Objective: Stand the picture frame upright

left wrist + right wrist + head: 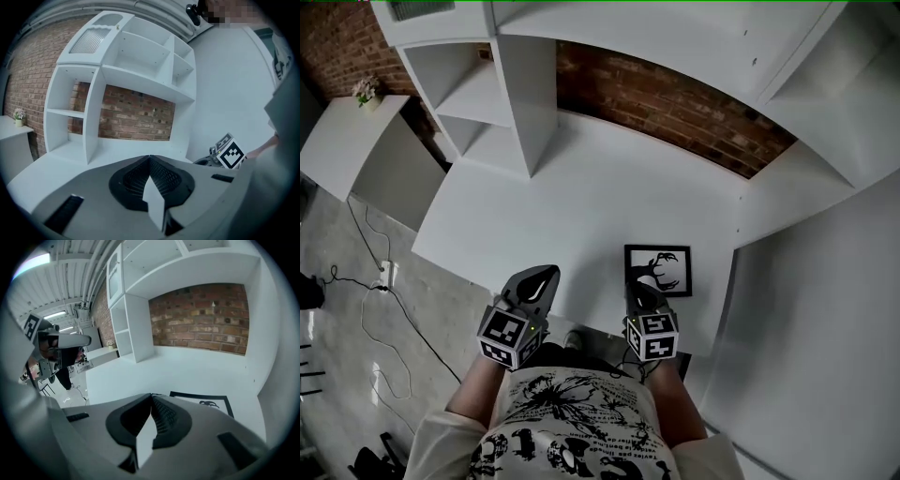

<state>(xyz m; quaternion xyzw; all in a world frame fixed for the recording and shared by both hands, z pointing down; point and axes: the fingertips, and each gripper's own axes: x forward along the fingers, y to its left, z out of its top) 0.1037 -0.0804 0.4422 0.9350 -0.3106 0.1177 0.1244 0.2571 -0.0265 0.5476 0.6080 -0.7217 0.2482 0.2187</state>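
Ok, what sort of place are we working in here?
Probably a home-office mock-up inside an industrial space: a white desk with shelving against a brick wall, a picture frame lying flat on it, loose cables on the concrete floor.

the smooth, matt white desk top [581,197] ends at twelve o'clock in a rough red brick wall [675,103]. the square black picture frame [657,270] at five o'clock looks smooth, and the mottled grey floor [356,281] at eight o'clock has a sheen.
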